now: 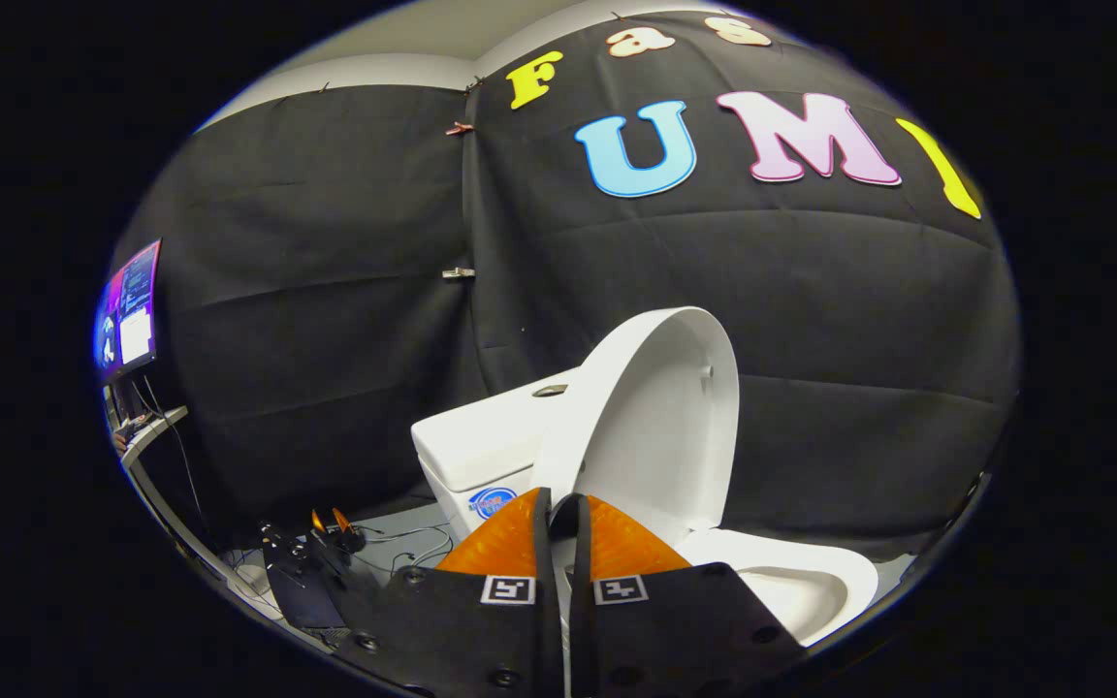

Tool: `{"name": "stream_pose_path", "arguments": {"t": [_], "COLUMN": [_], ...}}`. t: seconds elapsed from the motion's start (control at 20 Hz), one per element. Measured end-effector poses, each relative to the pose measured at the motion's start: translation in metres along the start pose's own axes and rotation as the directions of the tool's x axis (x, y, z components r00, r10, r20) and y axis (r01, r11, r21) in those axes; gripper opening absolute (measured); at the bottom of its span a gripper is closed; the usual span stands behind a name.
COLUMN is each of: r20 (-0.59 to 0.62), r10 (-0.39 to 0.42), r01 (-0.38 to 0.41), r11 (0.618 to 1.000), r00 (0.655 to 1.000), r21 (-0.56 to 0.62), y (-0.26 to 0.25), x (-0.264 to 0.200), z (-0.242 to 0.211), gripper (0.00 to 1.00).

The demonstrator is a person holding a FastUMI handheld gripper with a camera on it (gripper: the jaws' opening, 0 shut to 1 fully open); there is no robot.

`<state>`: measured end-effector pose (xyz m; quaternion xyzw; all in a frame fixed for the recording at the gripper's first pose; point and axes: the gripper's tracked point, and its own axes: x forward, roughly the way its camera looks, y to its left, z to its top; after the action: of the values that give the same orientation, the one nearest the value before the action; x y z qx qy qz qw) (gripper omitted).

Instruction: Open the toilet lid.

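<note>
Two fingers of the gripper (558, 504) stand pressed close together, only a thin slit between them near the tips, nothing pinched. Just ahead of the tips, and touching or nearly touching them (cannot tell which), rises the toilet lid (660, 417): white, raised steeply, tilted back toward the tank, its hollow underside facing the fingers' right side. Lid's lower edge is hidden behind the fingertips. Beyond and left of the lid sits the white tank (481, 441), flat top with a round flush button (550, 391) and a small round blue sticker (492, 501) on its front face just off the left fingertip. To the right of the fingers and below the lid lies the white seat and bowl rim (811, 582), opening visible. Black cloth wall (326, 320) hangs behind everything, two panels meeting at a seam with clips. Far off to the left of the fingers, a lit monitor (129, 310) on a stand; below it, cables (413, 543) and dark gear on the grey floor.
</note>
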<state>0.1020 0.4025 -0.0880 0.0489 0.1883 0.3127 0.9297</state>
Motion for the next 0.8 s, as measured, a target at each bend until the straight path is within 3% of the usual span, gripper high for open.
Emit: {"name": "stream_pose_path", "arguments": {"t": [0.6, 0.75, 0.8], "r20": [-0.039, -0.004, 0.044], "r10": [0.041, 0.038, 0.018], "r01": [-0.045, -0.038, -0.009], "r11": [0.992, 0.985, 0.977], "r00": [0.998, 0.999, 0.999], "r21": [-0.118, -0.168, -0.214], "y": [0.032, 0.032, 0.029], "x": [0.029, 0.023, 0.019], "z": [-0.006, 0.0, 0.013], "gripper": [0.08, 0.27, 0.41]}}
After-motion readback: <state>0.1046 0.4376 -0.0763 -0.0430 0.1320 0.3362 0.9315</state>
